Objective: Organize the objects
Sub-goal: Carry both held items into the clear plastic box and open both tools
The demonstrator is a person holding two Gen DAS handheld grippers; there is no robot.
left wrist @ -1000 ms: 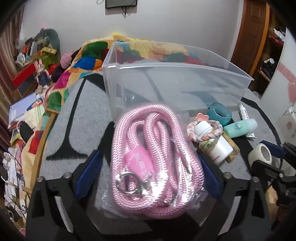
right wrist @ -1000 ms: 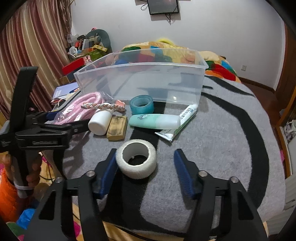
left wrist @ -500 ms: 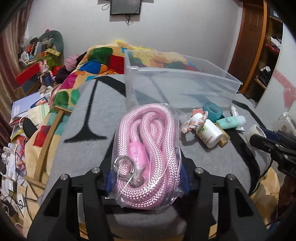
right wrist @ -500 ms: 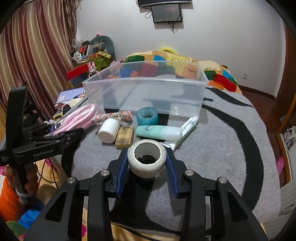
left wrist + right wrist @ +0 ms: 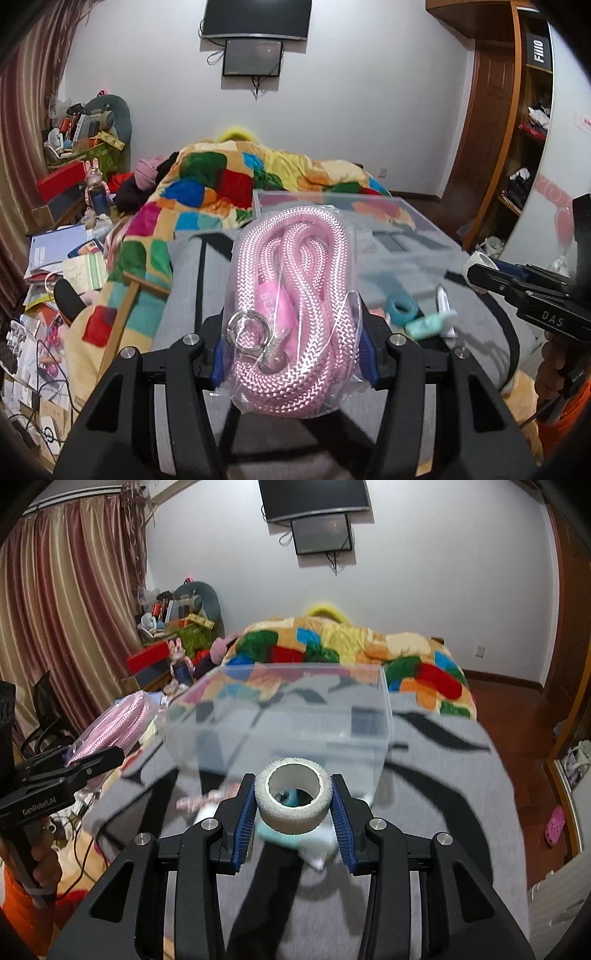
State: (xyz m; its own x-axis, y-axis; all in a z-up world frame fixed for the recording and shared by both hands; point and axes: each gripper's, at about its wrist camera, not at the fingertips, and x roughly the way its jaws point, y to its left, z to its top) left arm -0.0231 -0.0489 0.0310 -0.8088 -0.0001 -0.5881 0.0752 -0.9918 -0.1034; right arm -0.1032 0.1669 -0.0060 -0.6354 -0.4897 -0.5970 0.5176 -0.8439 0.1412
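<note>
My left gripper (image 5: 291, 350) is shut on a bagged pink rope leash (image 5: 295, 295) and holds it in the air above the grey blanket; the leash also shows at the left of the right wrist view (image 5: 118, 723). My right gripper (image 5: 293, 812) is shut on a white tape roll (image 5: 293, 797) and holds it raised in front of the clear plastic bin (image 5: 280, 716). The bin also shows behind the leash in the left wrist view (image 5: 399, 225). A teal tape roll (image 5: 402, 306), a mint bottle (image 5: 428, 325) and a white tube (image 5: 443, 302) lie on the blanket.
The grey and black blanket (image 5: 443, 775) covers the bed. A colourful quilt (image 5: 221, 192) lies behind the bin. Cluttered boxes and papers (image 5: 66, 251) fill the floor at left. A wooden shelf (image 5: 517, 147) stands at right.
Both grippers have closed on their objects and lifted them off the blanket: the left with the leash, the right with the white tape roll, now raised toward the bin.
</note>
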